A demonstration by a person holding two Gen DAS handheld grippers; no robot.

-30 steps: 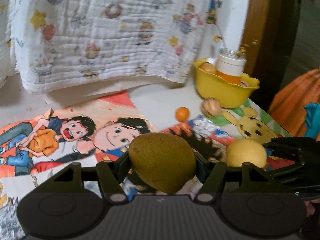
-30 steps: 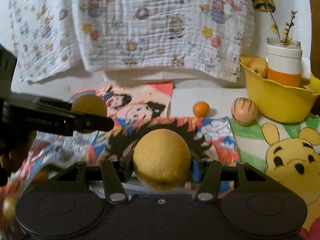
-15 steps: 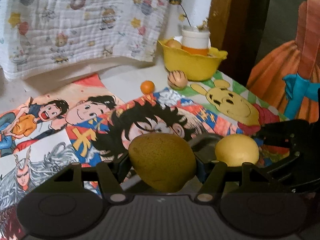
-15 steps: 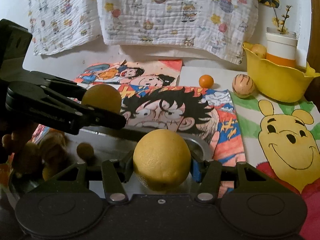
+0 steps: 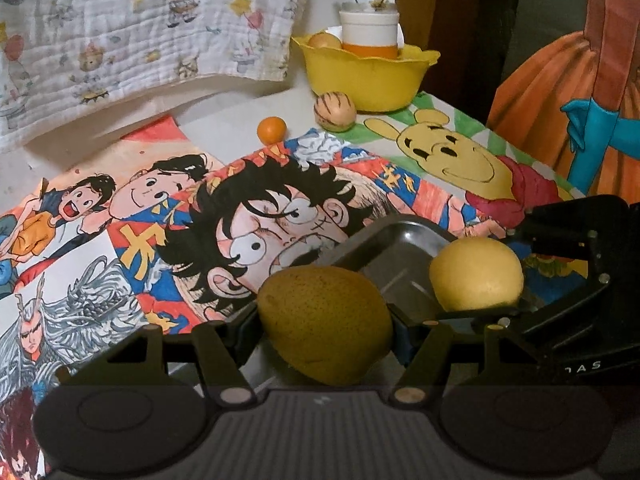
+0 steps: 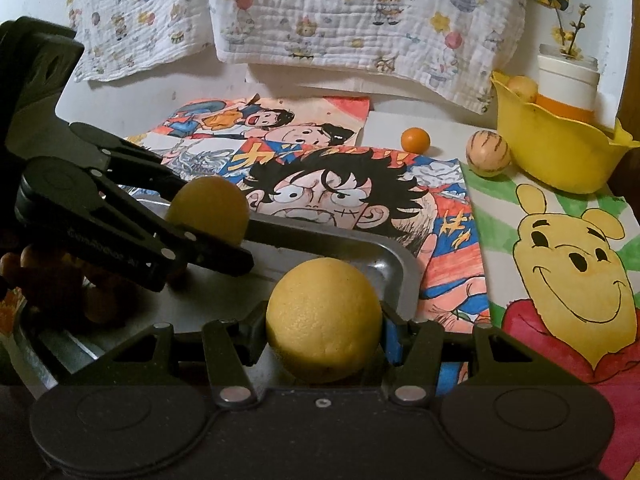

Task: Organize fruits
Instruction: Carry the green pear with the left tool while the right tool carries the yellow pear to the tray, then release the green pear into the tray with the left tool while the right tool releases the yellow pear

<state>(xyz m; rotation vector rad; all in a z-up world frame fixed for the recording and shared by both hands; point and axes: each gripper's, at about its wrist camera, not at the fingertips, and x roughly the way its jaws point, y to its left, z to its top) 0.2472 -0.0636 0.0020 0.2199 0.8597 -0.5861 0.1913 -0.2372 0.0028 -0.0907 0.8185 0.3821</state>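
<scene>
My left gripper (image 5: 326,322) is shut on a brownish-green pear (image 5: 324,322) and holds it over the near left part of a metal tray (image 5: 404,240). My right gripper (image 6: 324,326) is shut on a yellow lemon (image 6: 324,320) above the tray's right end (image 6: 384,256). Each gripper shows in the other's view: the lemon at right (image 5: 476,274), the pear at left (image 6: 208,210). Several small brown fruits (image 6: 60,276) lie at the tray's left end.
A yellow bowl (image 5: 364,76) at the back right holds a fruit and a white-and-orange jar (image 5: 370,34). A striped round fruit (image 5: 334,112) and a small orange (image 5: 272,130) lie on the cartoon mats in front of it. A printed cloth (image 6: 360,12) hangs behind.
Both grippers have moved, each with its fruit, from above the cartoon mats to over the metal tray, which has come into view. Both stay shut.
</scene>
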